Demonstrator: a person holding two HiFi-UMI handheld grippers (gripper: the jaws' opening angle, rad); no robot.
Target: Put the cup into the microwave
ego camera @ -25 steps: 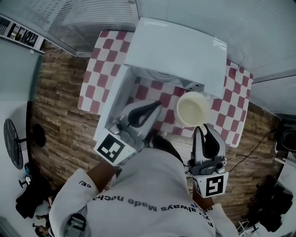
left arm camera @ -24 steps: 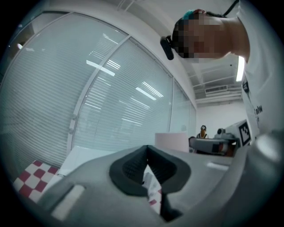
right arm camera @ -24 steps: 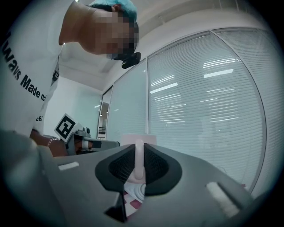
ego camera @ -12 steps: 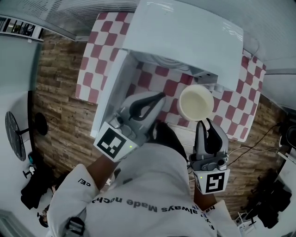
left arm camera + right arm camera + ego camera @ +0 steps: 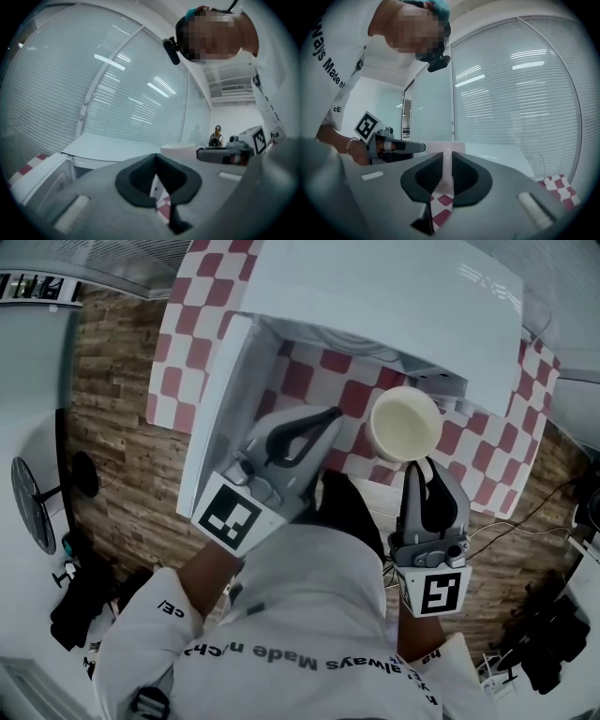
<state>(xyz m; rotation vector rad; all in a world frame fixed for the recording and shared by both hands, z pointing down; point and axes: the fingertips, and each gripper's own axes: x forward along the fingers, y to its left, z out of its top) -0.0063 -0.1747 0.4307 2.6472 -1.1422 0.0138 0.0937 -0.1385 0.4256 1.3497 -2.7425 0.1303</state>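
Note:
A cream cup (image 5: 405,423) hangs just in front of the white microwave (image 5: 375,296), near the right end of its opening. My right gripper (image 5: 419,463) is shut on the cup's near wall, which shows as a pale strip between the jaws of the right gripper (image 5: 446,164) below the cup (image 5: 445,146). The microwave's door (image 5: 216,418) stands open at the left. My left gripper (image 5: 328,415) is shut and holds nothing, just left of the cup and in front of the opening. From the left gripper (image 5: 157,164) I see the cup (image 5: 180,149) to its right.
The microwave stands on a table with a red-and-white checked cloth (image 5: 187,324). Wooden floor (image 5: 112,427) surrounds the table. A cable (image 5: 511,521) trails at the right, and a fan (image 5: 33,517) stands at the left. Glass walls with blinds (image 5: 525,93) rise behind.
Both grippers and the cup have shifted a little up and to the right in the head view, staying in front of the microwave's opening. Both grips are unchanged.

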